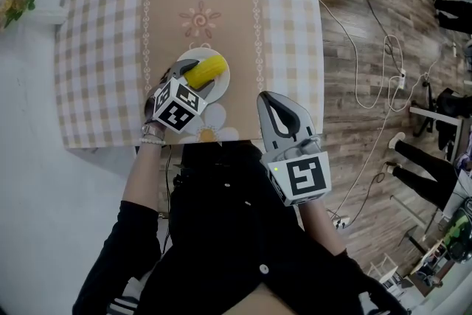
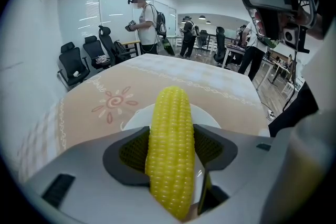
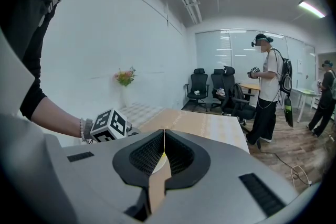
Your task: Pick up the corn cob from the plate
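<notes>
A yellow corn cob (image 1: 206,70) (image 2: 170,149) lies across the white plate (image 1: 221,79) (image 2: 135,117) on the checked tablecloth. My left gripper (image 1: 193,77) (image 2: 171,150) is shut on the corn cob, its jaws pressing the cob's two sides over the plate. My right gripper (image 1: 279,108) (image 3: 164,153) hangs shut and empty off the table's near right corner, apart from the plate. In the right gripper view the left gripper's marker cube (image 3: 109,125) shows at the left.
The table (image 1: 110,48) has a beige centre strip with a sun motif (image 1: 200,18). White cables (image 1: 376,77) trail on the wooden floor at the right. Office chairs (image 2: 79,63) and standing people (image 2: 144,23) fill the room behind. A flower vase (image 3: 125,78) stands by the wall.
</notes>
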A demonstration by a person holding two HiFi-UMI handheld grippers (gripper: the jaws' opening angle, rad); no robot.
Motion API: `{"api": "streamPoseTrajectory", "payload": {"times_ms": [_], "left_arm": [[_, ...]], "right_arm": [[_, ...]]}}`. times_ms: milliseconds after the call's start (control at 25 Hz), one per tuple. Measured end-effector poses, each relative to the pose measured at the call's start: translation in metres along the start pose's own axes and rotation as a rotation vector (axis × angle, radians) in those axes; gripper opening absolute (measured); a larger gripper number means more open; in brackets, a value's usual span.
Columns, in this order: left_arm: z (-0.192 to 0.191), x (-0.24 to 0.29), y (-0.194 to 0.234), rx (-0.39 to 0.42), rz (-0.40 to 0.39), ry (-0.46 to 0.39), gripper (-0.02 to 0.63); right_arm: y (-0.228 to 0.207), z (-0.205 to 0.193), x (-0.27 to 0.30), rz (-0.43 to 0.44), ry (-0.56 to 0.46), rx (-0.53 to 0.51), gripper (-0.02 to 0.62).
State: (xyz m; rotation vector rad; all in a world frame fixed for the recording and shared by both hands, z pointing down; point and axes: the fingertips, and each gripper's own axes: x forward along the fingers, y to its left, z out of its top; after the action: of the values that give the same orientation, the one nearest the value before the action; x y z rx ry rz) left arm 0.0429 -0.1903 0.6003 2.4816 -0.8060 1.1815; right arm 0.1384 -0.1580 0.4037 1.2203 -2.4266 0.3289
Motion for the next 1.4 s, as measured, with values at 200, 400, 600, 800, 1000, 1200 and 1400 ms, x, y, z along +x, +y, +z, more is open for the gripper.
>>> {"api": "streamPoseTrajectory", "payload": {"times_ms": [200,400,600,800,1000,1200,1400], "left_arm": [[0.004,-0.013,0.001,-0.015,0.016,-0.022,0.264],[0.007,-0.016,0.005,-0.044,0.030,-0.053,0.264],[0.010,-0.032,0.007,-0.076,0.052,-0.087,0.262],[0.011,-0.048,0.006,-0.106,0.065,-0.118,0.261],[0.017,-0.064,0.004,-0.112,0.090,-0.142,0.261],[0.028,-0.083,0.003,-0.107,0.134,-0.181,0.258],[0.042,-0.101,0.004,-0.113,0.163,-0.227,0.258]], "right_arm": [[0.006,0.007,0.000,0.005,-0.007,-0.007,0.041],[0.009,0.004,0.004,0.017,-0.007,-0.021,0.041],[0.016,0.011,0.002,0.027,-0.020,-0.038,0.041],[0.023,0.018,0.001,0.035,-0.038,-0.059,0.041],[0.027,0.026,-0.002,0.044,-0.055,-0.084,0.041],[0.029,0.035,-0.004,0.046,-0.059,-0.090,0.041],[0.026,0.045,-0.002,0.040,-0.093,-0.112,0.041]]}}
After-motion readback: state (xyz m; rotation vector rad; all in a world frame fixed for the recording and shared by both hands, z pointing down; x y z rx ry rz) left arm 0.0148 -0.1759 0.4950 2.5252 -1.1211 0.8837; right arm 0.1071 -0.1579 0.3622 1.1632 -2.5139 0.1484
